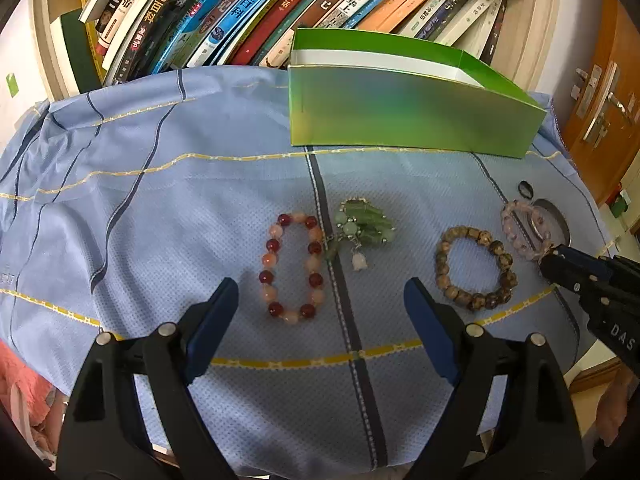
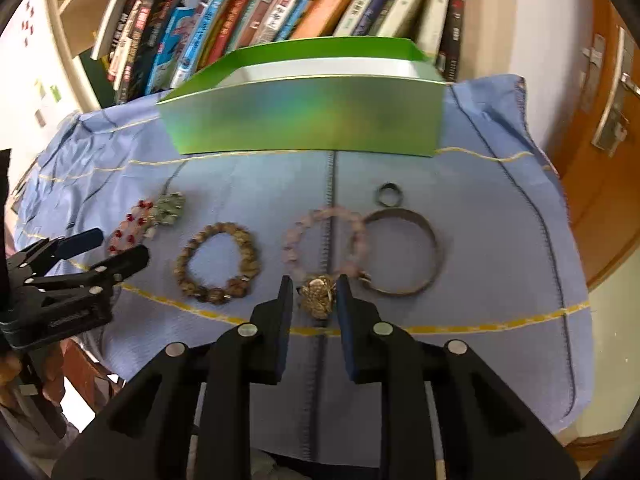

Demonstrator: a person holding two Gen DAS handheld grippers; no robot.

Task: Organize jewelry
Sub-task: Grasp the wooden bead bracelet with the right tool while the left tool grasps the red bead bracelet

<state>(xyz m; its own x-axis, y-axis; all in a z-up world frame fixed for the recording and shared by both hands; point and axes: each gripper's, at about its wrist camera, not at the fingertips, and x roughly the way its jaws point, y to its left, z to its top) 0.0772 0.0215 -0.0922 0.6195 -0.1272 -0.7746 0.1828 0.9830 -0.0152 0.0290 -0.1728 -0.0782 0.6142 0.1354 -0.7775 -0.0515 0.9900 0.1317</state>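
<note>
On the bench, the right hand-held gripper (image 2: 314, 294), narrowly open, straddles the gold charm (image 2: 318, 294) unclamped; close squarely, while the left hand-held gripper (image 1: 320, 300) waits wide open, empty

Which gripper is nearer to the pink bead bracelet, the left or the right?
Right. The right gripper has its fingers at the pink bead bracelet, on either side of its gold charm. The left gripper is further left, over the red bead bracelet.
</note>
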